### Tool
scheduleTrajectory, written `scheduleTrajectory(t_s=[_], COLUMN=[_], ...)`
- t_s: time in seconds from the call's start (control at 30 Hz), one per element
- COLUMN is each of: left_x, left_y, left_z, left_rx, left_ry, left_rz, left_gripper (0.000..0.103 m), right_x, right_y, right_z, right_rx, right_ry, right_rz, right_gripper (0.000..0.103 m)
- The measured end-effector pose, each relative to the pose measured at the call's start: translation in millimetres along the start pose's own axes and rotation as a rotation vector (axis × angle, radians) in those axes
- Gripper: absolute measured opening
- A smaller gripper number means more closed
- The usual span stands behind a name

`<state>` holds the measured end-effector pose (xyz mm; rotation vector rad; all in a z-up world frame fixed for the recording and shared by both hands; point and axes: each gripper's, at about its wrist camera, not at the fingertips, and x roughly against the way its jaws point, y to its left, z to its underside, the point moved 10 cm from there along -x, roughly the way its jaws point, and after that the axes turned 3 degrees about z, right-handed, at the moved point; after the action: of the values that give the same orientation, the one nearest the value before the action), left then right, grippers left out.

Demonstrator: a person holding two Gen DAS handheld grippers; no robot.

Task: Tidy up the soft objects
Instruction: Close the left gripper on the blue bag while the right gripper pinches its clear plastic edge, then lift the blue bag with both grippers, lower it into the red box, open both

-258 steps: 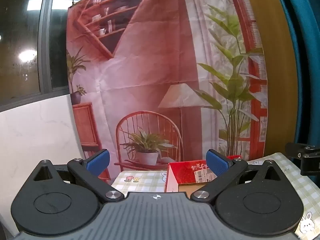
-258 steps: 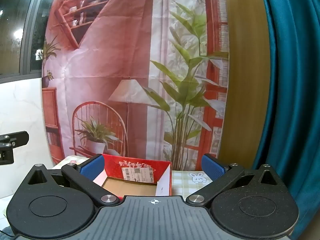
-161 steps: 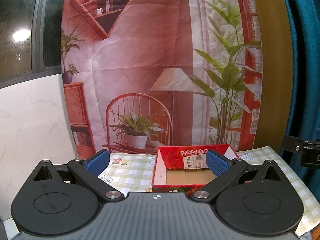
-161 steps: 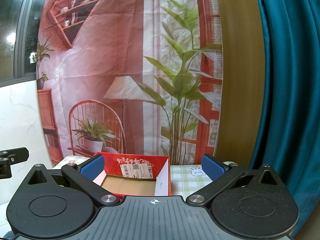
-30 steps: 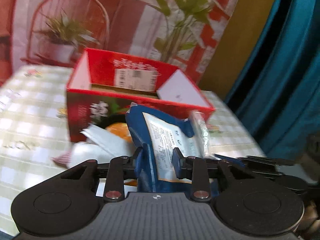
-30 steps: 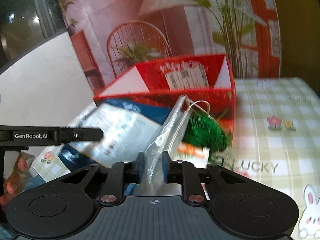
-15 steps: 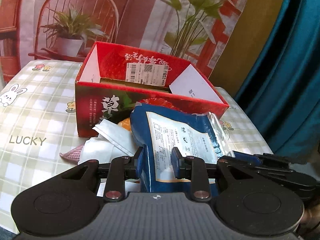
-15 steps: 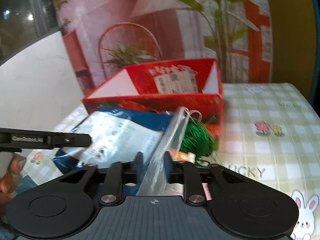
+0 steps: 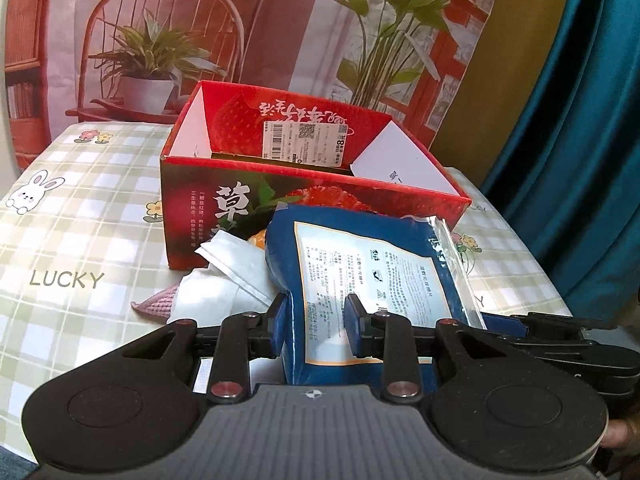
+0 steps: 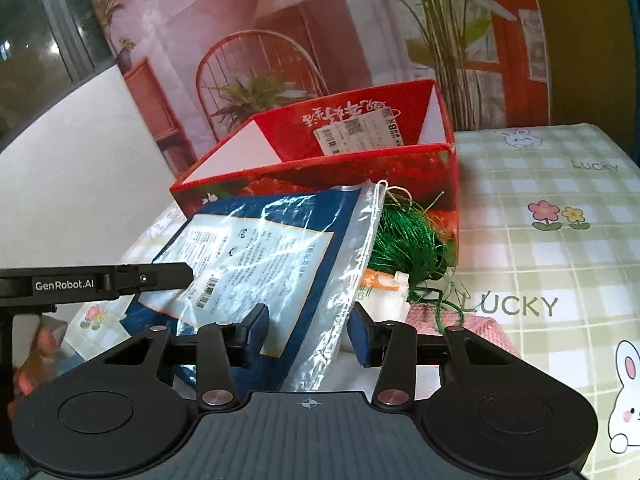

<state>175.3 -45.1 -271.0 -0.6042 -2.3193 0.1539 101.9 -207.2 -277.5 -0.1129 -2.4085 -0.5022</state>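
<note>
Two grippers: both are working on one blue packet (image 9: 360, 280), which is lying tilted over a heap of soft things just in front of the red box (image 9: 280, 196).
Left gripper (image 9: 316, 330): its fingers are clamping the near edge of the blue packet, one pad on each face, and holding it propped off the heap.
Right gripper (image 10: 308, 330): its jaws are opening; the packet's clear plastic edge is passing between the fingers, and the pads look to be standing off it.
Just left of the left fingers: white cloth pouches (image 9: 228, 280) are lying over a pink knitted piece (image 9: 154, 302).
Just beyond the right fingers: a green cord bundle (image 10: 404, 236) and an orange-and-white sachet (image 10: 380, 282) are sitting beside the packet, touching the box's front wall.
Beyond both: the red box is standing open on the checked tablecloth (image 9: 80, 216), and what shows of its inside looks empty.
Step in hand: judging by this, the packet is passing to the left gripper alone, for carrying into the box.
Doing it well: the right fingers should be backing straight out so the plastic edge is not dragging along; the left should be keeping its squeeze firm, since glossy film is likely slippery, then lifting clear of the box rim before lowering.
Risk: the packet may be sagging or catching the cord.
</note>
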Motion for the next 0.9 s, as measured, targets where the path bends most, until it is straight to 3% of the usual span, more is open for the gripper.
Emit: scheduleTrajectory(t_s=[0.2, 0.37, 0.6, 0.73, 0.9], left_x=[0.7, 2.1, 11.0, 23.6, 32.5], left_y=[-0.7, 1.8, -4.3, -10.0, -22.6], left_z=[0.6, 0.8, -6.0, -27.0, -73.5], left_rx=[0.003, 0.008, -0.012, -0.038, -0.118], left_ry=[-0.004, -0.011, -0.055, -0.118, -0.217], left_rz=[0.004, 0.008, 0.015, 0.019, -0.008], left_gripper=[0.032, 0.032, 0.028, 0.028, 0.028], right_x=[8.9, 19.3, 24.2, 32.7, 39.3], right_y=[0.1, 23.1, 17.0, 22.8, 35.5], right_z=[-7.2, -15.9, -22.1, -39.1, -84.1], right_rx=[0.010, 0.130, 0.102, 0.140, 0.263], right_ry=[-0.028, -0.083, -0.105, -0.146, -0.215], right_rz=[-0.007, -0.012, -0.018, -0.030, -0.030], right_gripper=[0.003, 0.001, 0.001, 0.001, 0.001])
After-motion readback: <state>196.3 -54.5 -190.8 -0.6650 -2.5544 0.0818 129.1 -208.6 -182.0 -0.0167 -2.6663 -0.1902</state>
